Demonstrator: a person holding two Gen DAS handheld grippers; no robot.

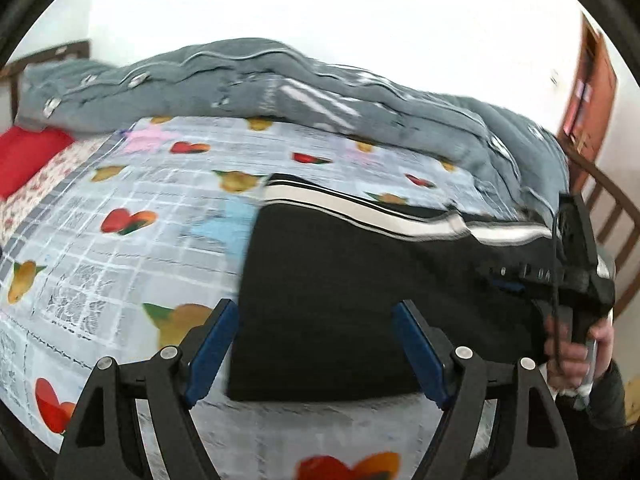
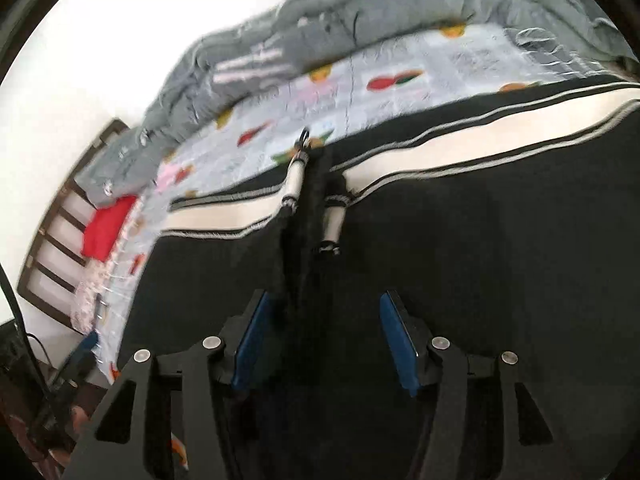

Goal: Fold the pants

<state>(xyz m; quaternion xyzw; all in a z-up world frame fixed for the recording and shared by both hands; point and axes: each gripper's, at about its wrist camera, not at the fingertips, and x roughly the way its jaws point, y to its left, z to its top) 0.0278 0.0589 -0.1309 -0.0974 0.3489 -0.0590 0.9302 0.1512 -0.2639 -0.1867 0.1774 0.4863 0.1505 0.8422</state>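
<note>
Lying flat on the patterned bedsheet (image 1: 100,240), the black pants (image 1: 360,300) sit beneath both grippers' spread, empty jaws.

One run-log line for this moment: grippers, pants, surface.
left gripper: open, at pants' near edge | right gripper: open, over pants | black pants: flat, white side stripe | surface: fruit-print bedsheet
</note>
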